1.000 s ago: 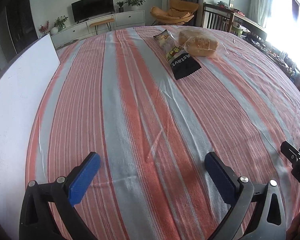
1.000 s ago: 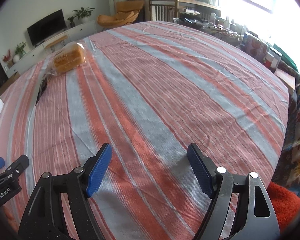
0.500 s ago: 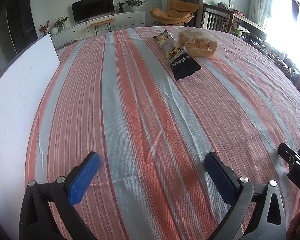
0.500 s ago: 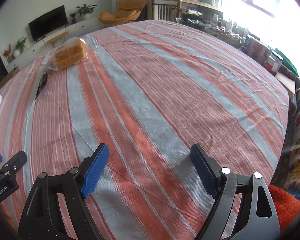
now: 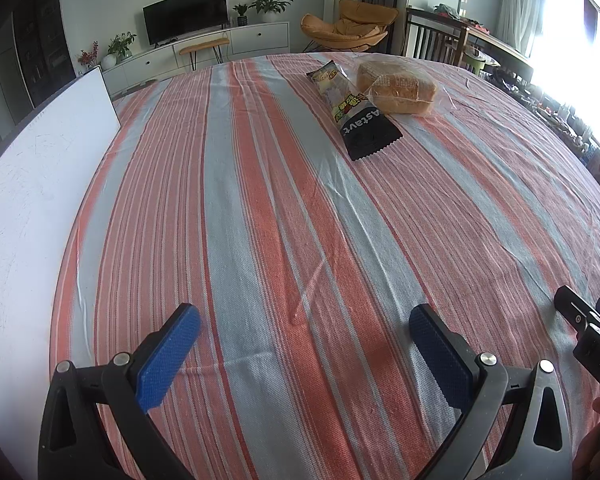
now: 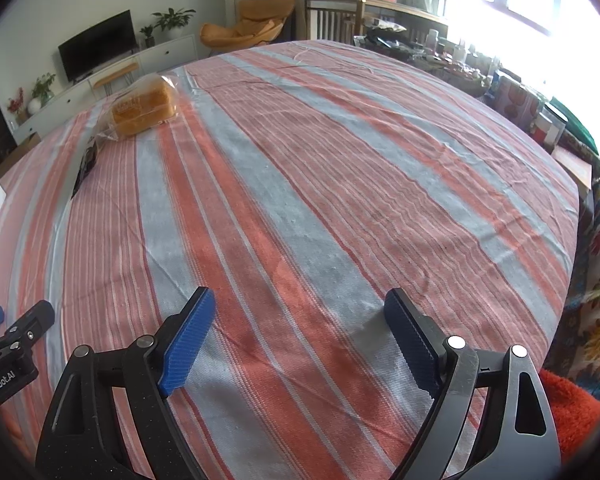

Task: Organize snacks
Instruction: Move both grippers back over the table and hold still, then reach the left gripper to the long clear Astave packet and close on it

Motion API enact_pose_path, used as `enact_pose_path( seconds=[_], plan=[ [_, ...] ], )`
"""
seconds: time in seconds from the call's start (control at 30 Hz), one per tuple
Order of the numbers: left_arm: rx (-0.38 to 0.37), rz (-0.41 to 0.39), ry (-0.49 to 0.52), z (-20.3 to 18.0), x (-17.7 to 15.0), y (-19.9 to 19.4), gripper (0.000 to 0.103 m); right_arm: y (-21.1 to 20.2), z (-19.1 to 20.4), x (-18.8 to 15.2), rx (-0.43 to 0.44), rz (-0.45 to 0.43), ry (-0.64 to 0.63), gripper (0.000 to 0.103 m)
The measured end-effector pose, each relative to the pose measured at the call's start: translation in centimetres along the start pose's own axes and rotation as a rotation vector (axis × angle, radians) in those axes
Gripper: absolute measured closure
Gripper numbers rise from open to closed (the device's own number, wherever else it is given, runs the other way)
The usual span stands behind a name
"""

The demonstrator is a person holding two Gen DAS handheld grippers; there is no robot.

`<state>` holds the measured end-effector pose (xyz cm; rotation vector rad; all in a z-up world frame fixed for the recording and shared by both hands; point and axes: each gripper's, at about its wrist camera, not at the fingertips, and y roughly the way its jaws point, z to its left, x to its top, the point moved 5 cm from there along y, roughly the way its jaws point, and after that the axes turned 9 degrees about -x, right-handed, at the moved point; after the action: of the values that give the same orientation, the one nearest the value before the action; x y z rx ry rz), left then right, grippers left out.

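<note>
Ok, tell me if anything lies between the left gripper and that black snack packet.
Nothing visible does. Only bare striped tablecloth lies between the left gripper and the black snack packet. The bagged bread loaf sits against the packet's far right side, off the straight path. The fingers stand open with nothing between them.

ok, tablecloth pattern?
Tablecloth: orange-red and grey stripes with thin white lines; clearest in the left wrist view.

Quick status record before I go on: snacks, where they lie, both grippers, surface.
snacks: bagged bread loaf; dark snack packet
position: far side of the table, packet lying against the loaf's bag
left gripper: jaws wide, nothing between them
right gripper: jaws opening, nothing between them
surface: striped tablecloth
side item: white board along the cloth's left edge
contact: neither gripper near the snacks
</note>
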<state>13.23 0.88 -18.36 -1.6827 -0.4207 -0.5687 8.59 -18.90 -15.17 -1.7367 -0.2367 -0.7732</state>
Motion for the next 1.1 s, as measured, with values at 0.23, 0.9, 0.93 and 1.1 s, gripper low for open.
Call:
enact_pose_path(
  seconds=[0.23,0.9,0.93,1.1],
  plan=[
    [0.000,0.000,0.000,0.0,0.0,0.0,0.000,0.0,0.0,0.0,-0.001,0.000,0.000,0.014],
    [-0.006,0.090,-0.014,0.1,0.7,0.3,0.000,0.0,-0.1,0.0,0.000,-0.001,0.000,0.013],
    [-0.020,0.122,-0.034,0.2,1.1,0.4,0.000,0.0,0.0,-0.1,0.000,-0.001,0.000,0.013],
    [-0.122,0.025,-0.117,0.0,6.7,-1.7,0.000,0.0,-0.1,-0.1,0.000,-0.001,0.000,0.013]
  ],
)
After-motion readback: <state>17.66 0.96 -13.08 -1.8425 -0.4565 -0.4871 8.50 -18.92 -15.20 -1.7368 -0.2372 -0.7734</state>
